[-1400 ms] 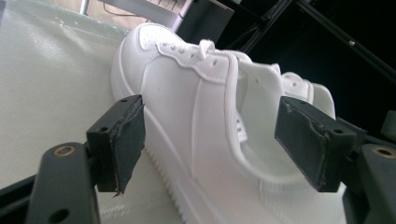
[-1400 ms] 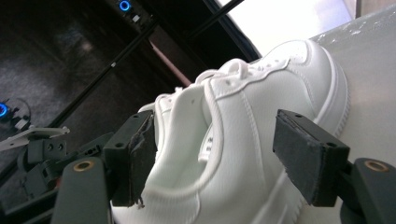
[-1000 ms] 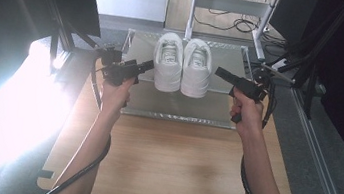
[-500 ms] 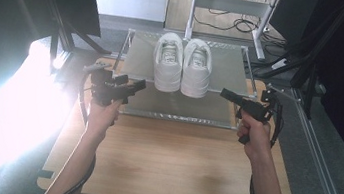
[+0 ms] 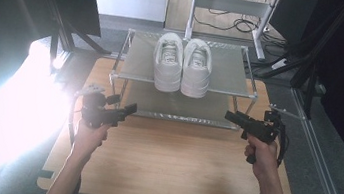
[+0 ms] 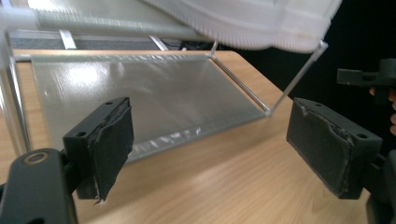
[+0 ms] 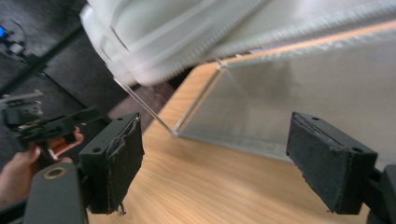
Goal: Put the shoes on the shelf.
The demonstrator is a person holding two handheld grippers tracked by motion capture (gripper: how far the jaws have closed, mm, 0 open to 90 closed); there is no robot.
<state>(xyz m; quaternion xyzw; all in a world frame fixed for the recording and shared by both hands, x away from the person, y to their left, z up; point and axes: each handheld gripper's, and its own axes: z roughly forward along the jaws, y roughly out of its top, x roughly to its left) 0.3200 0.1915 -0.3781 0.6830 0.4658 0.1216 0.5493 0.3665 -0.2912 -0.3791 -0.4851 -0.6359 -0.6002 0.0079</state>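
A pair of white shoes [image 5: 183,64] stands side by side on the top shelf of a small two-tier rack [image 5: 138,67] at the far side of the wooden table [image 5: 165,172]. My left gripper [image 5: 130,108] hovers over the table in front of the rack's left corner, open and empty. My right gripper [image 5: 229,116] hangs in front of the rack's right corner, also open and empty. The left gripper view has its pads [image 6: 112,140] wide apart, with a shoe sole [image 6: 261,23] above. The right gripper view has a blurred shoe [image 7: 154,42] overhead.
The rack's lower shelf [image 6: 140,93] is bare grey fabric. Strong glare falls on the floor at the left [image 5: 1,115]. Dark screens and frames stand on both sides, and a metal stand with cables [image 5: 232,9] sits behind the table.
Both grippers have drawn back from the shoes on the top shelf, toward the near side and lower, to the level of the lower shelf. The shoes have stayed in place.
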